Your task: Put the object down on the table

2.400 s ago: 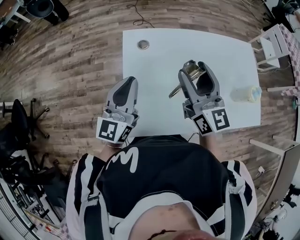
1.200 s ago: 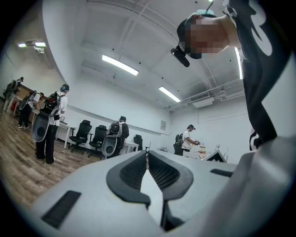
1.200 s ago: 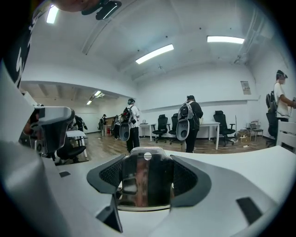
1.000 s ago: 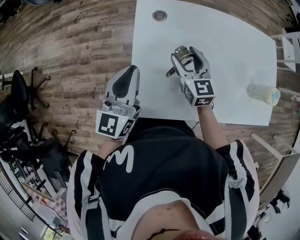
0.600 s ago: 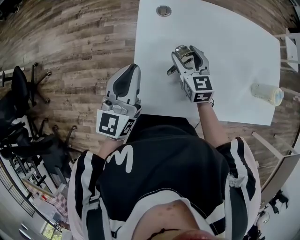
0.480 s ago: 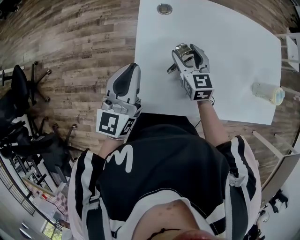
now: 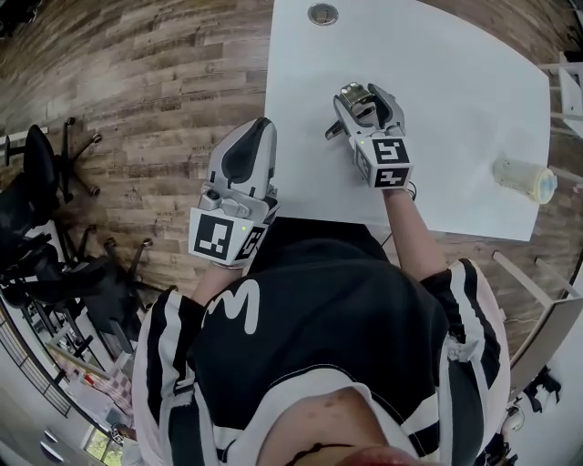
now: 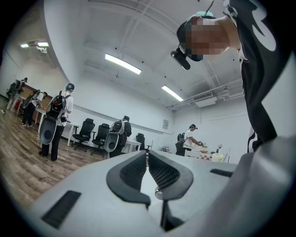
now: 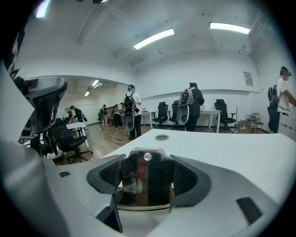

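Observation:
My right gripper [image 7: 364,94] is shut on a shiny metal plate with a small hole near its top [image 9: 147,178]. In the head view this metal fitting [image 7: 355,95] has a lever [image 7: 333,133] sticking out to the left, low over the white table [image 7: 455,100] near its front left part. Whether it touches the tabletop cannot be told. My left gripper [image 7: 251,129] hangs at the table's left edge, partly over the wooden floor. Its jaws meet at the tips with nothing between them [image 8: 148,159].
A round cable grommet [image 7: 322,14] sits at the table's far edge. A pale plastic cup [image 7: 524,178] lies on its side at the right edge. Black office chairs [image 7: 36,227] stand on the floor to the left. Several people stand in the room beyond.
Since 2.4 s ago my right gripper has dropped toward the table with the metal fitting still in it. Over the last half second both grippers have barely moved.

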`<state>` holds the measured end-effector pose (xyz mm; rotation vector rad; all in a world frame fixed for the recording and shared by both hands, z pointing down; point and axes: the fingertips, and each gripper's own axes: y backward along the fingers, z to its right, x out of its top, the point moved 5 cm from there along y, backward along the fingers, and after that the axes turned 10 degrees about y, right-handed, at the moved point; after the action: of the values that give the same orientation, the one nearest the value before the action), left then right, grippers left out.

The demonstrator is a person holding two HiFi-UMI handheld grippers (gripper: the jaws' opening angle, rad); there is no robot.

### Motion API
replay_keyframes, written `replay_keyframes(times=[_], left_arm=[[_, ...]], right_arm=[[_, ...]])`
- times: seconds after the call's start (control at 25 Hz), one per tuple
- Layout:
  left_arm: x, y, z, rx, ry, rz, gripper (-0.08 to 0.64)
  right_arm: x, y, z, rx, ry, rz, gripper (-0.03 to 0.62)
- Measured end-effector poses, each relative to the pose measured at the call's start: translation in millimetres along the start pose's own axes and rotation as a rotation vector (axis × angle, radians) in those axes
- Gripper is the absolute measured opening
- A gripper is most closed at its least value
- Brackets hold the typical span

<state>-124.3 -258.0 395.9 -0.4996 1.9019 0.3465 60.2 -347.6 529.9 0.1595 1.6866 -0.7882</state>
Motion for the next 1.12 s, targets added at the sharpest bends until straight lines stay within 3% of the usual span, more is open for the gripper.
replay_keyframes(times=[0.6, 1.12], left_arm=[[0.7, 6.7, -6.2, 0.011, 0.0, -0.007, 0.018], [-2.6, 8.1, -2.3, 0.004, 0.008, 0.001, 0.018]], right_arm=[[-10.8, -11.0, -4.9, -0.001, -0.01, -0.021, 0.31], [-17.3, -20.2, -14.3, 0.002, 0.079, -0.126, 0.31]])
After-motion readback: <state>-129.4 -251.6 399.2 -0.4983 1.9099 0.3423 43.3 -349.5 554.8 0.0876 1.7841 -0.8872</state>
